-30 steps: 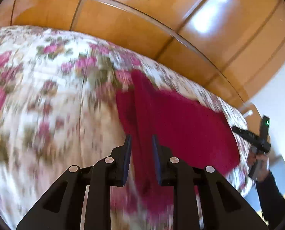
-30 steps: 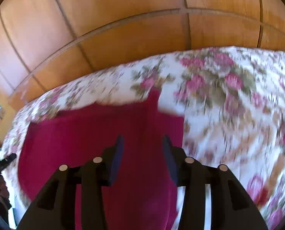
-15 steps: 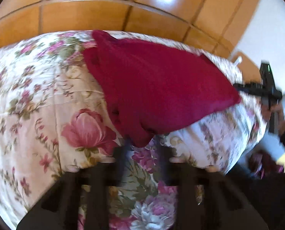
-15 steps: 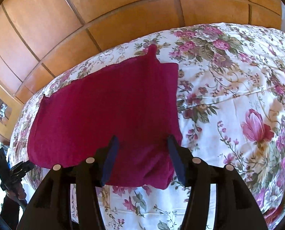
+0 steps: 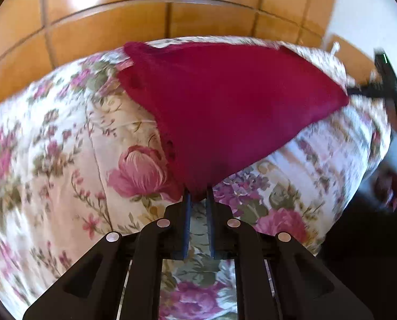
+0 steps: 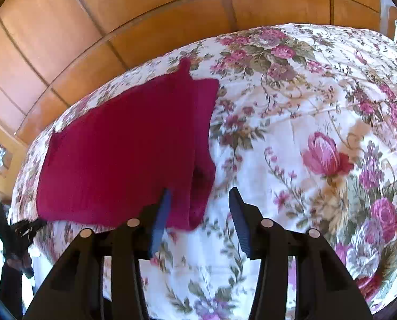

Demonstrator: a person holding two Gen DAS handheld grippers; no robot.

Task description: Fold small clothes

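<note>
A dark red knitted garment (image 5: 225,101) lies spread on a floral bedspread (image 5: 65,160). My left gripper (image 5: 197,196) is shut on the garment's near corner. In the right wrist view the same garment (image 6: 123,154) lies left of centre, with a folded strip along its right edge. My right gripper (image 6: 198,194) is open and empty, just above the garment's near right corner. The right gripper also shows in the left wrist view (image 5: 387,88), past the garment's far right corner.
A wooden panelled wall (image 5: 145,24) stands behind the bed. The floral bedspread (image 6: 318,133) stretches wide to the right of the garment. The bed's edge drops off at the right in the left wrist view (image 5: 358,186), and at the left in the right wrist view (image 6: 25,226).
Both grippers have pulled back from over the garment toward the bed's near edge. The left gripper has closed on the garment's near corner. The right gripper stays open.
</note>
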